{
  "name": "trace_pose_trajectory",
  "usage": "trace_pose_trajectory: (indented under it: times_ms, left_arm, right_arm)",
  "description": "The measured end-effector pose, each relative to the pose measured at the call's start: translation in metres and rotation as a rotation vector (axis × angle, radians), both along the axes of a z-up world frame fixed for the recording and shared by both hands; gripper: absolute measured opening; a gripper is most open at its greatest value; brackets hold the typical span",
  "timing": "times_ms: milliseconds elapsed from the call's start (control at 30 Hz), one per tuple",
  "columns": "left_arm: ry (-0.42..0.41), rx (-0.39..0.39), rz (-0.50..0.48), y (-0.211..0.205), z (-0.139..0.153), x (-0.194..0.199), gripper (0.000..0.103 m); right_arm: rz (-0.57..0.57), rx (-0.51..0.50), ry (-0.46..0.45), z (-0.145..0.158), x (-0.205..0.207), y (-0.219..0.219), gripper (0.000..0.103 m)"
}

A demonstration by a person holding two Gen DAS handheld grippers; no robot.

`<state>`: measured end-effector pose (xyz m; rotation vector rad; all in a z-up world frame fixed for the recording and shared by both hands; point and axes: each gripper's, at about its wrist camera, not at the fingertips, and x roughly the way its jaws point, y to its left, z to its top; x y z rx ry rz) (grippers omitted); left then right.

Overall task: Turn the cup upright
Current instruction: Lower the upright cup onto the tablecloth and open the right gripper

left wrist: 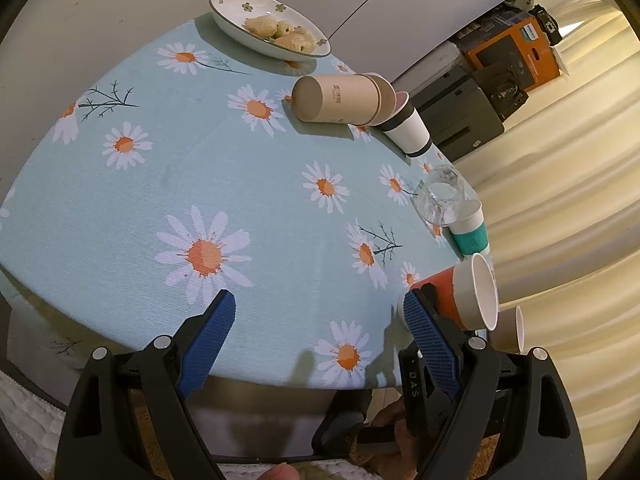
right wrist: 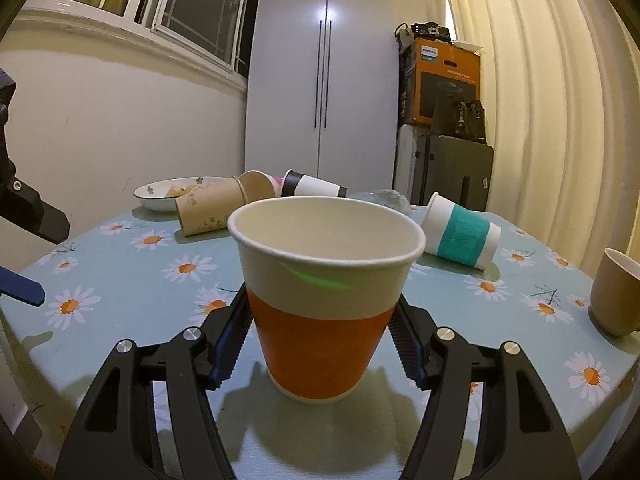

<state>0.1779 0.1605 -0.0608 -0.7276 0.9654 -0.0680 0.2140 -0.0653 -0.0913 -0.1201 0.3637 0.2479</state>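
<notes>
An orange-and-white paper cup (right wrist: pixel 320 312) stands upright on the daisy tablecloth (right wrist: pixel 120 280), mouth up. My right gripper (right wrist: pixel 320 344) straddles its orange band, a blue pad close on each side; whether the pads touch the cup I cannot tell. The cup also shows at the right edge of the left wrist view (left wrist: pixel 468 292). My left gripper (left wrist: pixel 320 320) is open and empty above the near table edge.
Several cups lie on their sides: a brown one (left wrist: pixel 340 98), a white-and-black one (left wrist: pixel 408 128), a teal-banded one (right wrist: pixel 460 236), a clear one (left wrist: pixel 440 196). A tan cup (right wrist: pixel 616 292) stands upright at right. A plate of food (left wrist: pixel 268 24) sits at the back.
</notes>
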Motion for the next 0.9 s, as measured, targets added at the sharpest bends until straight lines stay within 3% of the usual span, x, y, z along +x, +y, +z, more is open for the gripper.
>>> trace_pose_trajectory:
  times_ms: [67,267,433,900]
  left_arm:
    - [0.0,0.0,-0.001,0.0,0.0,0.0,0.084]
    - [-0.001,0.003,0.001,0.001,0.0,0.0,0.084]
    - [-0.017,0.012,0.02,0.005,0.004,-0.002,0.084]
    - [-0.078,0.159,0.036,-0.006,0.017,-0.012,0.09]
  right_arm:
    - [-0.003,0.012,-0.005,0.002,-0.001,-0.001,0.084]
    - [-0.005,0.015,-0.004,0.009,-0.004,-0.003,0.088]
    - [0.002,0.043,-0.01,0.024,-0.014,-0.014,0.097]
    - [0.004,0.138,-0.001,0.075,-0.054,-0.059,0.098]
